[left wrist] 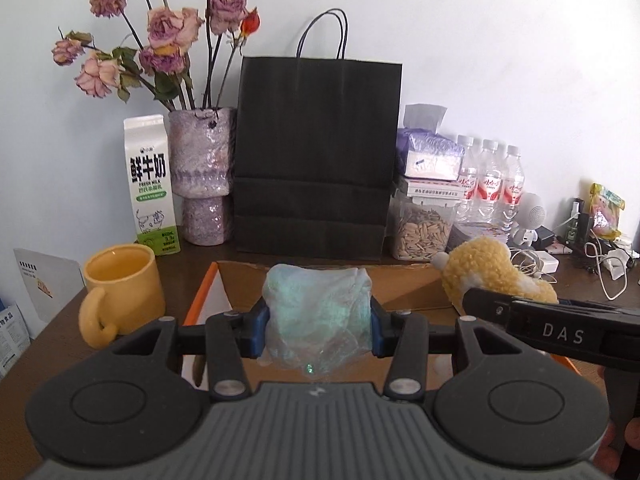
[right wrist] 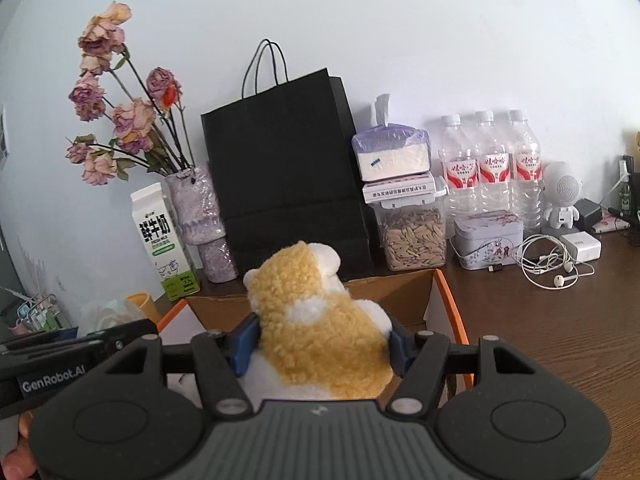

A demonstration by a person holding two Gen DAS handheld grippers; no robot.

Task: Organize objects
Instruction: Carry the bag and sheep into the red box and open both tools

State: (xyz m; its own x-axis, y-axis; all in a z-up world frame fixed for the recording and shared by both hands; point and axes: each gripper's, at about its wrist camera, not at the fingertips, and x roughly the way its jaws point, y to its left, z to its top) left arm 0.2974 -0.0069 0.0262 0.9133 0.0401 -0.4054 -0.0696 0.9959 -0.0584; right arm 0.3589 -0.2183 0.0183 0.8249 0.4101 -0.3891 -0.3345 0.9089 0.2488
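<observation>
My left gripper is shut on a pale green bundle in clear plastic wrap, held over the open cardboard box with an orange rim. My right gripper is shut on a yellow and white plush toy, held over the same box. In the left wrist view the plush toy and the right gripper's black body show at the right. The left gripper's black side and the wrapped bundle appear at the left of the right wrist view.
On the brown table stand a yellow mug, a milk carton, a vase of dried roses, a black paper bag, a jar of seeds, a tin, three water bottles and earphone cables.
</observation>
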